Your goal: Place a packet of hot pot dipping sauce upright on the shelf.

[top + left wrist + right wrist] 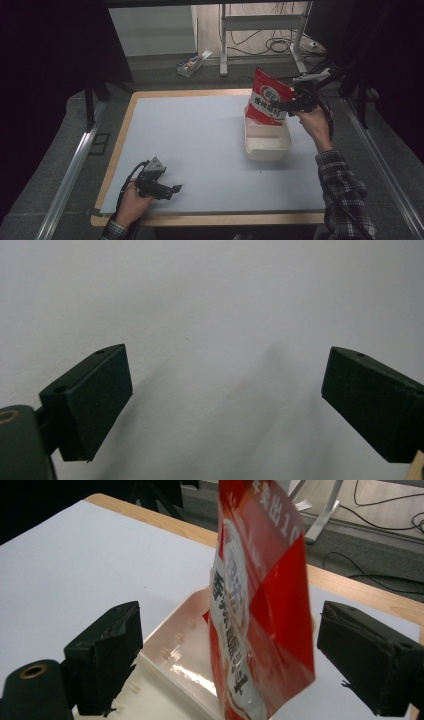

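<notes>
Snack bag (267, 97), red and white, standing upright in white tray (267, 144) at two o'clock on the counter (200, 145); right tool (285, 106) beside the bag, jaws spread wide either side of it, released, not gripping; left tool (172, 191) at seven o'clock, low over bare counter, jaws wide apart, holding nothing; small carton (192, 64) on floor beyond.

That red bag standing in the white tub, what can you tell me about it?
The red bag is a glossy packet with white panels and printed characters, looking like a snack pouch. It stands nearly upright, its bottom inside the far end of the white tub. The right gripper has its jaws spread on either side of it, not touching.
</notes>
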Available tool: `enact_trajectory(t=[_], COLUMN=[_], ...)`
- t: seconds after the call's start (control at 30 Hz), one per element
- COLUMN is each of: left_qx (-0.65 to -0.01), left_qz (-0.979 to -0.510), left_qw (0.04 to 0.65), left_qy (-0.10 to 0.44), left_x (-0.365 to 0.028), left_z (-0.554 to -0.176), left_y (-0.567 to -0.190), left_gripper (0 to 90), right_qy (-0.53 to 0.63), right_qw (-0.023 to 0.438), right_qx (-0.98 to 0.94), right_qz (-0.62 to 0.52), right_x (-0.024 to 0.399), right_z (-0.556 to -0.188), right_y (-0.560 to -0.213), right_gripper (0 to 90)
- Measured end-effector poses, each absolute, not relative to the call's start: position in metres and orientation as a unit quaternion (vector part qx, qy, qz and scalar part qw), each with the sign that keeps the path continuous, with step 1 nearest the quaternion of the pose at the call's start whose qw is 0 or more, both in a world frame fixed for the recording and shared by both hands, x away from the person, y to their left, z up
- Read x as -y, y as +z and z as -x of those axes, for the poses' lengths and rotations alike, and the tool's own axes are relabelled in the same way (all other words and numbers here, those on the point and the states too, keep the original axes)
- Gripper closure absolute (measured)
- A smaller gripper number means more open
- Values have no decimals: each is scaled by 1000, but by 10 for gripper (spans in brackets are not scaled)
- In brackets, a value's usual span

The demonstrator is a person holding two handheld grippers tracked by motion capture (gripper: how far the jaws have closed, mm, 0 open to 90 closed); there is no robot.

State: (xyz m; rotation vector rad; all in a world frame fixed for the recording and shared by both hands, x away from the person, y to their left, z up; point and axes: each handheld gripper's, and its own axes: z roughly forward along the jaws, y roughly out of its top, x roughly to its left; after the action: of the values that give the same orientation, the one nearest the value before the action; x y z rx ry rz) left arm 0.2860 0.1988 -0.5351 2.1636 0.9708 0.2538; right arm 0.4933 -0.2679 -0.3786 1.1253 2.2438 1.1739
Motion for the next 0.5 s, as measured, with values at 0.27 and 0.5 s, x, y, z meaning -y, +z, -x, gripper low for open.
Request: enact_trajectory(t=[0.27,0.5], left_qx=[-385,-383], left_qz=[-834,-832], left_qw=[384,393], left_qy=[90,83], left_x=[-200,-200], left_z=[-286,-286], left_y=[-534,-533], left_gripper=[63,64], right_qy=[413,415], right_qw=[188,176], right_qx=[-802,-802], right_qz=[-389,-391], right_x=[270,276], right_z=[-479,-467], right_y=[-375,-377], right_gripper=[75,43])
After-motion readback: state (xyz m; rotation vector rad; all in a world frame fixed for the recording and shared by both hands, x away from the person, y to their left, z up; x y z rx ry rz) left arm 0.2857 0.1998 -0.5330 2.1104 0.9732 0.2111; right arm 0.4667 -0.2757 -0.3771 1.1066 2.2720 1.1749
